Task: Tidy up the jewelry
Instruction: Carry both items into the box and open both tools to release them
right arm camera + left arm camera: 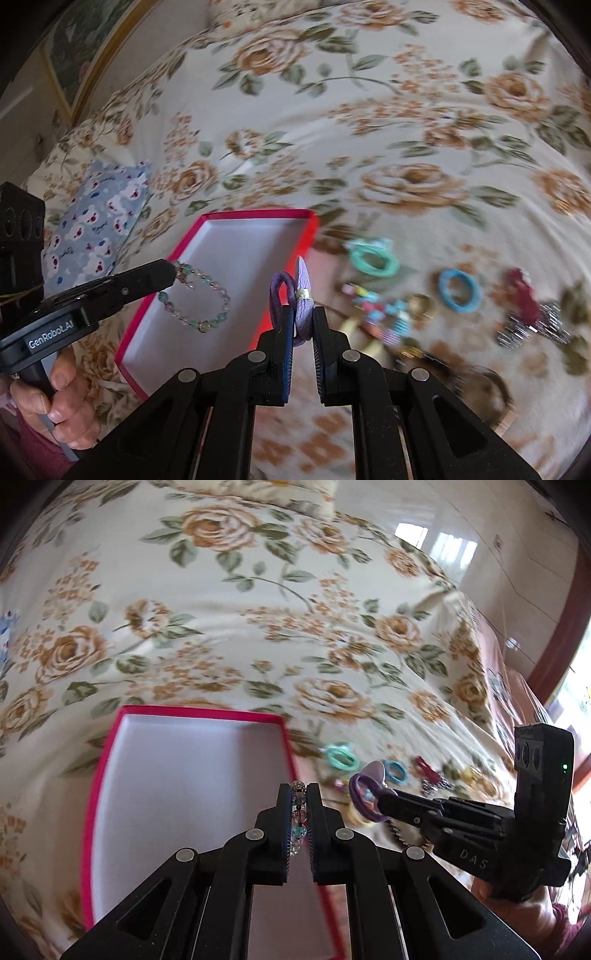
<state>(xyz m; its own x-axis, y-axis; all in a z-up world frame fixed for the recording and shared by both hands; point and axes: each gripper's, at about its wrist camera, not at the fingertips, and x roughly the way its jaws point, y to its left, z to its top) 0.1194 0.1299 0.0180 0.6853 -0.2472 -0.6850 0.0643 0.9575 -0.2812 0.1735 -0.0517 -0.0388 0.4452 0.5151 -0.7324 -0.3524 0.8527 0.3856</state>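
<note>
Far left: a blue patterned pillow (96,218) lies on the floral bedspread (229,627). Next, my left hand (55,398) carries my left gripper (298,788), its jaws clamped on a beaded bracelet (199,295) that hangs over the white floor of the open red box (110,760); nothing else lies inside. Centre: my right gripper (303,312), just beside the box's right wall, has its jaws pinched on a purple hair tie (303,284), whose loop and flat disc rise above the tips. Right: the unsorted pieces lie together on the bedspread, namely a mint green band (373,258), a blue ring band (460,290), a dark red piece (521,291) and a sparkly silver piece (535,328), all blurred.
</note>
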